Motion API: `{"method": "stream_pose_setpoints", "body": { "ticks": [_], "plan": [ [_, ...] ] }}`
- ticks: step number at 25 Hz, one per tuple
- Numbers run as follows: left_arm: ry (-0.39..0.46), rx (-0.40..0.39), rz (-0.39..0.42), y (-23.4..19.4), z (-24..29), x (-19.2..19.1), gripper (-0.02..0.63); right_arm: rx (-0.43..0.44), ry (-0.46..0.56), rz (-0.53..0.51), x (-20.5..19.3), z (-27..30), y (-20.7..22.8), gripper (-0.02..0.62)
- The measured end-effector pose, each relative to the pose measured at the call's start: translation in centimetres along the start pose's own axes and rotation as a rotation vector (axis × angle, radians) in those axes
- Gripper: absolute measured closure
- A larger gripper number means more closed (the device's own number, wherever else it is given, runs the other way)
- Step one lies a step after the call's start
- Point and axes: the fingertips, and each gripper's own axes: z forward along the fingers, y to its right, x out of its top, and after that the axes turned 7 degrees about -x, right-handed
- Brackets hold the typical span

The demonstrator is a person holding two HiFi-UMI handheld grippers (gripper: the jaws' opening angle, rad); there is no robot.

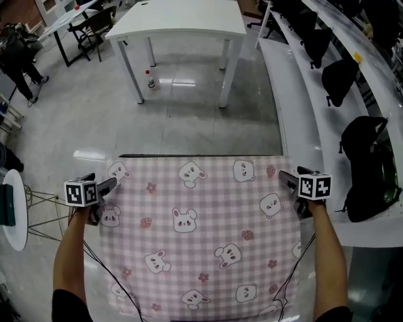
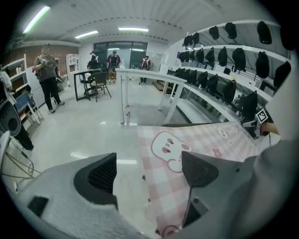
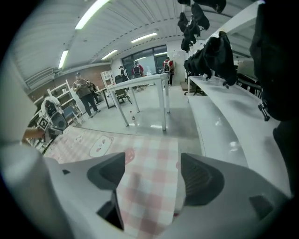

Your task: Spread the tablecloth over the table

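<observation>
Open floor [image 1: 189,126] lies ahead of both tongs, free up to a white table [image 1: 182,19] with a bottle [image 1: 150,80] by its leg. Just right of the right tongs [image 1: 293,194], a long shelf [image 1: 296,100] of black bags [image 1: 368,170] blocks passage. Left of the left tongs [image 1: 104,197] stands a round stand [image 1: 17,221].

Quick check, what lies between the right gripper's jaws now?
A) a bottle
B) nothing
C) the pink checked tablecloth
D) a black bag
C: its own view shows the pink checked tablecloth running between the jaws of the right gripper, which stand wide apart without pinching it.
</observation>
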Motion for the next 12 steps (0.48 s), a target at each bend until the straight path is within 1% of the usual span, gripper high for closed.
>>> {"method": "stream_pose_setpoints", "body": {
  "ticks": [4, 6, 7, 8, 9, 10, 12],
  "plan": [
    [-0.029, -0.058, -0.076, -0.2, 0.5, -2.1, 0.161, 0.009, -0.058, 0.086, -1.6, 1.0, 0.7, 0.178],
    [-0.027, -0.1, -0.109, 0.4, 0.9, -2.5, 0.161, 0.007, -0.087, 0.117, -2.5, 1.2, 1.0, 0.173],
    [-0.023, -0.115, -0.103, 0.8, 0.9, -2.5, 0.163, 0.003, -0.094, 0.13, -2.6, 1.2, 1.1, 0.182],
    [-0.015, -0.121, -0.087, 1.1, 0.9, -2.2, 0.195, -0.007, -0.09, 0.135, -2.5, 1.1, 1.2, 0.234],
    [0.001, -0.115, -0.067, 1.4, 0.8, -1.7, 0.243, -0.027, -0.077, 0.131, -2.3, 0.9, 1.4, 0.307],
    [0.026, -0.096, -0.048, 1.5, 0.6, -1.1, 0.313, -0.058, -0.06, 0.123, -1.9, 0.6, 1.7, 0.353],
    [0.084, -0.046, -0.025, 1.5, 0.1, 0.3, 0.45, -0.118, -0.028, 0.112, -1.4, -0.3, 2.6, 0.486]
  ]
}}
